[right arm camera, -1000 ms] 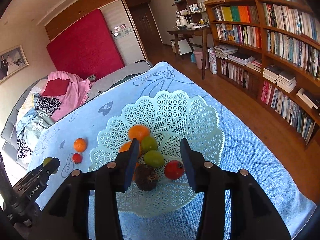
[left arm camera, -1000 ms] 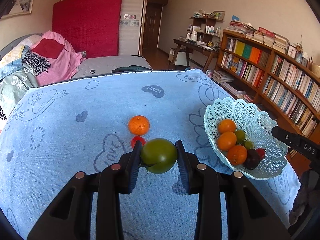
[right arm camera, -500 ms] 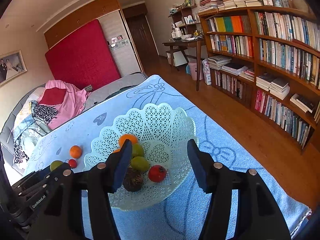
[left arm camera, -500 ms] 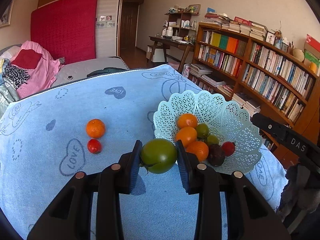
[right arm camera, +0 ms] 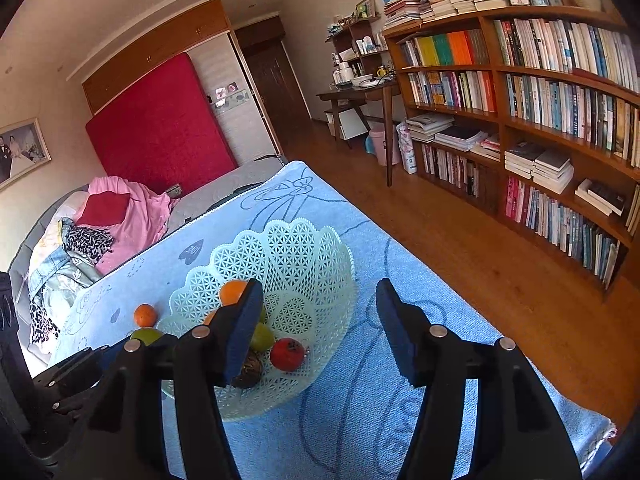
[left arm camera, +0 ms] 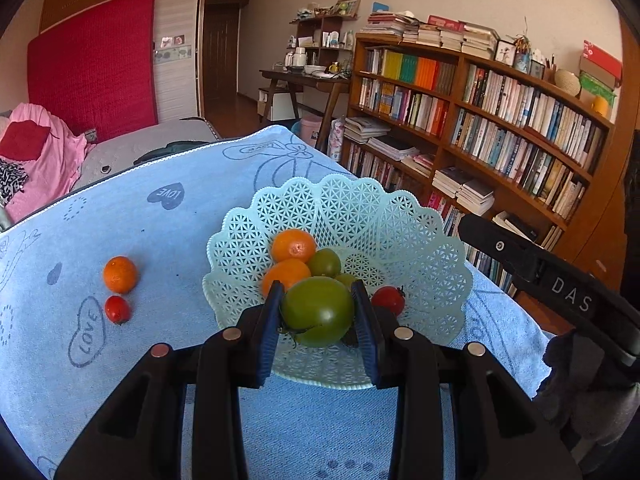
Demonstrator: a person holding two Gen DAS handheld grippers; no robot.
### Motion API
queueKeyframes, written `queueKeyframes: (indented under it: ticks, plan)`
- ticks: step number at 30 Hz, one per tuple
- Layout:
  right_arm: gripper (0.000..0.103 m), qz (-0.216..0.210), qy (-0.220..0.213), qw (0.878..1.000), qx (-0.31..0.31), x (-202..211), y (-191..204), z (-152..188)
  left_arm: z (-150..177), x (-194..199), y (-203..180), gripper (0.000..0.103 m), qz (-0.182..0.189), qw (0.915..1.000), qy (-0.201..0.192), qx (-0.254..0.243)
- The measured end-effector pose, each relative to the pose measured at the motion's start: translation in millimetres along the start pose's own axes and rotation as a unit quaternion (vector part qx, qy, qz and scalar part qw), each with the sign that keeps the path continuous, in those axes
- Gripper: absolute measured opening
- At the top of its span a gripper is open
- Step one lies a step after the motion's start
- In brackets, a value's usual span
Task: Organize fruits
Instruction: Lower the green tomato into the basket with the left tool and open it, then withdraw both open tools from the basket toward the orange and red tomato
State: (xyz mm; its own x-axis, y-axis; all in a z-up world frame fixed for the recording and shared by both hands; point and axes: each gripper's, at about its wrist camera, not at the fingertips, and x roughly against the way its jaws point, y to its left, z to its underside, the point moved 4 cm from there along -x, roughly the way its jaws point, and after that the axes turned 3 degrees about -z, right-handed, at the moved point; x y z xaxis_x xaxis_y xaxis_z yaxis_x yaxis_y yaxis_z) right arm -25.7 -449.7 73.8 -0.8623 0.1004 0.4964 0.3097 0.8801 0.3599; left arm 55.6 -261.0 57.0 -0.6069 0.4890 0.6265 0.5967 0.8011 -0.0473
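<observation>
Blue terry cloth [left arm camera: 168, 248] printed with hearts and the word LOVE covers the table, and the pale green lattice basket [left arm camera: 420, 240] on it serves as the landmark. Well to the left of the basket, out on the cloth, an orange [left arm camera: 120, 274] lies with a small red tomato [left arm camera: 117, 309] just beside it on the near side; the two look close enough to touch, though that cannot be told for sure. Next comes the left gripper [left arm camera: 318, 312], its blue pads clamped on either side of a large green tomato [left arm camera: 317, 311], which hangs over the near rim of the basket. Behind that fruit, inside the basket, two oranges [left arm camera: 293, 245] sit one before the other with a small green fruit [left arm camera: 325, 263] touching them on the right, and another red tomato [left arm camera: 387, 300] lies further right on the basket floor. In the right wrist view a dark, rough fruit [right arm camera: 248, 370] also shows in the basket, next to that red tomato. To the right of the basket, the right gripper [right arm camera: 320, 316] reaches over the cloth; its jaws have just been opening and now stand wide apart with nothing between the pads, the left finger [right arm camera: 244, 320] over the basket's right part. Far to the right of the basket, a tall wooden bookcase [left arm camera: 500, 120] full of books lines the wall.
</observation>
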Motion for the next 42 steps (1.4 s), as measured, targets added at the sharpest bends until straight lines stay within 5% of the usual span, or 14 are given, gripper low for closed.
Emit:
queueKeyframes:
  ticks: [11, 15, 17, 42]
  plan:
    - [0.061, 0.002, -0.004, 1.0, -0.018, 2, -17, -1, -8, -7, -32, 0.036, 0.033, 0.9993, -0.001, -0.016]
    - [0.061, 0.004, -0.004, 1.0, -0.022, 3, -20, 0, -9, -4, -36, 0.058, 0.035, 0.9991, -0.012, -0.019]
    - [0.061, 0.004, -0.005, 1.0, -0.024, 4, -20, 0, -9, -3, -33, 0.059, 0.031, 0.9993, -0.013, -0.019]
    - [0.073, -0.017, 0.009, 1.0, 0.007, -3, 27, 5, -13, 25, 82, 0.078, -0.045, 0.9943, -0.028, 0.093]
